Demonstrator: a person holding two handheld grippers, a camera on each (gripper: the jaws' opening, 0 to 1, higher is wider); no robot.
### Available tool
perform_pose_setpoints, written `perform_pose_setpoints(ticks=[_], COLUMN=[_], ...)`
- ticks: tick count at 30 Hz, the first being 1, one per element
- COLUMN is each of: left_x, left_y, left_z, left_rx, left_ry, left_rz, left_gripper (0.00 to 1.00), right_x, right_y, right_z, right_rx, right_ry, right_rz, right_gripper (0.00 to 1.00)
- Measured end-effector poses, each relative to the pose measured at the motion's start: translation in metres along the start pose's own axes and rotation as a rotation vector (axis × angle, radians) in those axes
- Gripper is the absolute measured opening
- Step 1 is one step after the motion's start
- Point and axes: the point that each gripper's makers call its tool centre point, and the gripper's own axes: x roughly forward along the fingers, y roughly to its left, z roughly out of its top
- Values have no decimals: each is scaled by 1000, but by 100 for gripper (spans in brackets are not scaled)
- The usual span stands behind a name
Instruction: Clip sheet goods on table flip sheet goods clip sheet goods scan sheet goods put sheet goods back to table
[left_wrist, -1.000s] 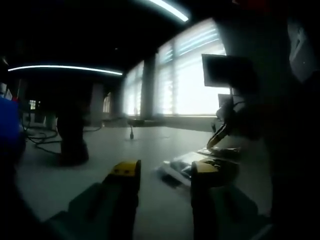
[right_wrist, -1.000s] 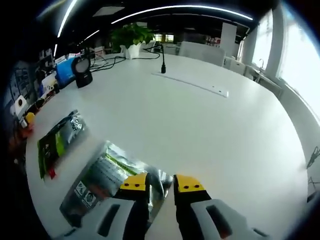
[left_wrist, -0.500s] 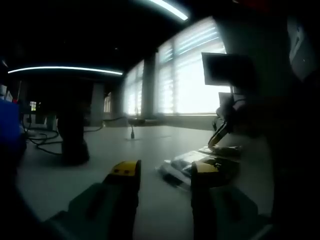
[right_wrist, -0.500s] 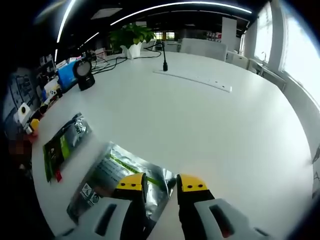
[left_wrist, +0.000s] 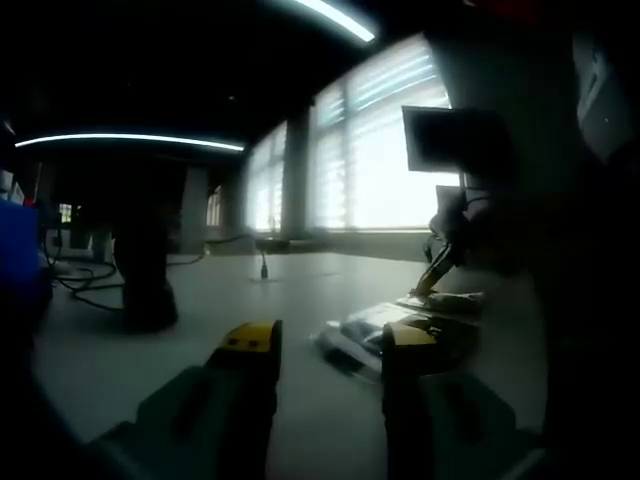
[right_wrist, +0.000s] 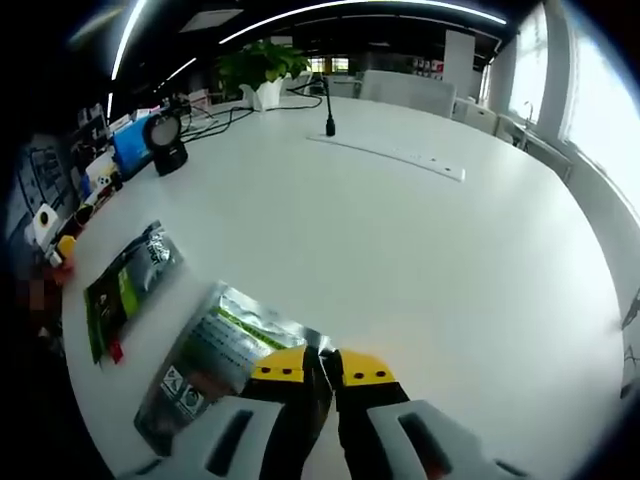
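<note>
My right tongs (right_wrist: 320, 366) were pressed nearly together on the near corner of the silver pouch (right_wrist: 215, 350), which lay flat on the white desk (right_wrist: 420, 240); from the right gripper view I took them to be pinching its edge, though the contact itself was hidden behind the yellow tips. A second pouch (right_wrist: 122, 285), darker with green print, lay just beside the first, toward the desk's left edge. Farther off I saw a round black scanner (right_wrist: 165, 140), a blue box (right_wrist: 130, 148) next to it, a potted plant (right_wrist: 262, 72), a small black mic stand (right_wrist: 329, 118) and a long white strip (right_wrist: 390, 158).

My left tongs (left_wrist: 328, 342) hung spread, holding nothing, low over the desk (left_wrist: 200, 300). Their view was dim and backlit by windows (left_wrist: 370, 150). A flat packet (left_wrist: 385, 325) lay just past the right tip, and a dark stand (left_wrist: 145, 275) stood to the left.
</note>
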Motion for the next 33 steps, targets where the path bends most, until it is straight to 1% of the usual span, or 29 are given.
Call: perform_pose_setpoints(ticks=[7,9,12,17,21,22,24,25,26,28,30,31,33], left_x=[0,0,0,0,0,0,1,1,1,1,1,1,1], left_y=[0,0,1,2,2,3,3,3,3,2,2,3,3], left_z=[0,0,1,0,0,0,0,-1,-1,-1,-1,-1,-1], left_rx=[-1,-3,-4,-2,-2,-3,-5,-6,-5,-2,-2,-3,-5], left_ry=[-1,-1,-3,-2,0,-1,0,1,1,3,3,3,2], left_rz=[-2,-2,3,7,9,9,9,8,8,7,7,8,8], left_gripper=[33,33,33,33,33,33,33,33,33,33,33,33,33], right_x=[0,0,-2,-5,-14,-18,-24,-29,-32,-39,-45,-48,-54], right_y=[2,1,2,3,8,10,11,13,11,15,17,18,20], right_z=[1,2,3,2,10,17,20,26,29,34,37,38,44], right_rx=[-14,-1,58,82,127,110,116,129,145,174,243,251,262], right_ry=[0,-4,-17,-47,-103,-136,-152,-187,-199,-225,-238,-246,-293], right_rz=[2,7,40,63,85,97,91,100,107,125,138,145,152], right_gripper=[0,0,0,0,0,0,0,0,0,0,0,0,0])
